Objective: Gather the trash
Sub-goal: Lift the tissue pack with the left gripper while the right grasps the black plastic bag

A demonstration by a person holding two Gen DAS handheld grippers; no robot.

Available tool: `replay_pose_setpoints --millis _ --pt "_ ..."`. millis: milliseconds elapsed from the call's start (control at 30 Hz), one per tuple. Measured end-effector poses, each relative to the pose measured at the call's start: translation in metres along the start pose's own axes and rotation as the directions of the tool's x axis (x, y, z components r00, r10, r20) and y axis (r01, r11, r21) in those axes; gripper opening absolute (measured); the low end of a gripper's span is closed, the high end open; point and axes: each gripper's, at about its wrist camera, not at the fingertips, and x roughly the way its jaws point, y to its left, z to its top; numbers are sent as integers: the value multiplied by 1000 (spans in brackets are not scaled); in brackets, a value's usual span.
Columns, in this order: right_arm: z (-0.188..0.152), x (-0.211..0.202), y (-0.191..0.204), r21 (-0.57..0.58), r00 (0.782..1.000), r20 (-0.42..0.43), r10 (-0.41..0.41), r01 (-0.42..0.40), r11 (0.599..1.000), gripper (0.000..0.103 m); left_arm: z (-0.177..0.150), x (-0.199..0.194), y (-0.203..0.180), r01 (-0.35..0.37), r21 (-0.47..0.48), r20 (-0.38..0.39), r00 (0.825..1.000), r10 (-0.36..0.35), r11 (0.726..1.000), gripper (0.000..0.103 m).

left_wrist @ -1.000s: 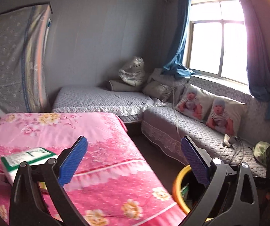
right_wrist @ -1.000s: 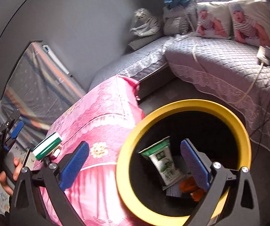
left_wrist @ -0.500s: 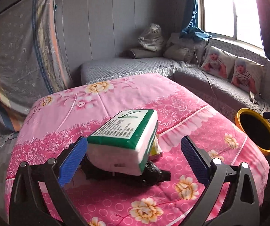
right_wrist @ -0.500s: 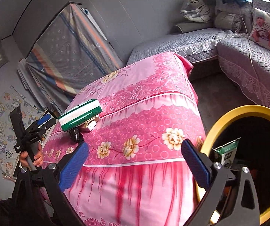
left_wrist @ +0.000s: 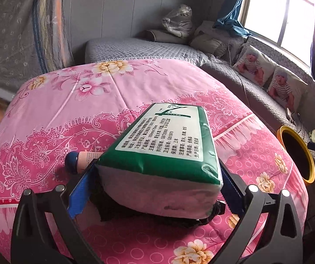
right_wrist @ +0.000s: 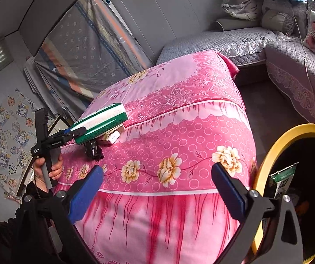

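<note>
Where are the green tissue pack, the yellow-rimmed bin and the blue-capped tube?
green tissue pack (left_wrist: pixel 166 140), left wrist view, printed top face
yellow-rimmed bin (right_wrist: pixel 274 149), right wrist view, yellow rim
blue-capped tube (left_wrist: pixel 72 162), left wrist view, blue cap

Glossy plastic-wrapped tissue pack (left_wrist: pixel 166 149), matt pink floral cloth cover (left_wrist: pixel 73 101), prob. smooth plastic yellow bin rim (right_wrist: pixel 274 151).

Your tissue pack (left_wrist: pixel 161 154) is covering most of the black bag (left_wrist: pixel 148 213) and the small bottle (left_wrist: pixel 80 160) at nine o'clock. The picture's edge is cutting off the yellow-rimmed bin (right_wrist: pixel 274 154) at four o'clock, and its dark inside is hiding most contents.
</note>
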Motion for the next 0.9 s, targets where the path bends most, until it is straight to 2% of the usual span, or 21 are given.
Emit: replay_pose_setpoints --millis 167,300,400,567,700,900 --pt "-3 -1 -2 -1 1000 -3 1 -1 1000 95 1 1 -7 -20 25 18 1000 20 999 94" --pt "-4 -4 -4 8 1000 -2 3 -3 1000 95 3 1 -13 -50 39 27 998 49 998 87" --pt "-6 -5 -2 7 1000 -3 9 -9 1000 95 2 -3 -19 -87 44 56 995 85 995 82" --pt "-8 -5 13 -53 1000 -14 16 -17 998 95 3 -30 -19 -67 4 142 988 66 998 78" --pt "-9 1 33 -132 999 -27 18 -22 991 95 2 -68 -10 -52 -60 245 967 66 997 77" --pt "-11 36 83 -285 994 -95 50 -75 956 95 -20 -132 4 -68 -183 381 915 135 981 78"
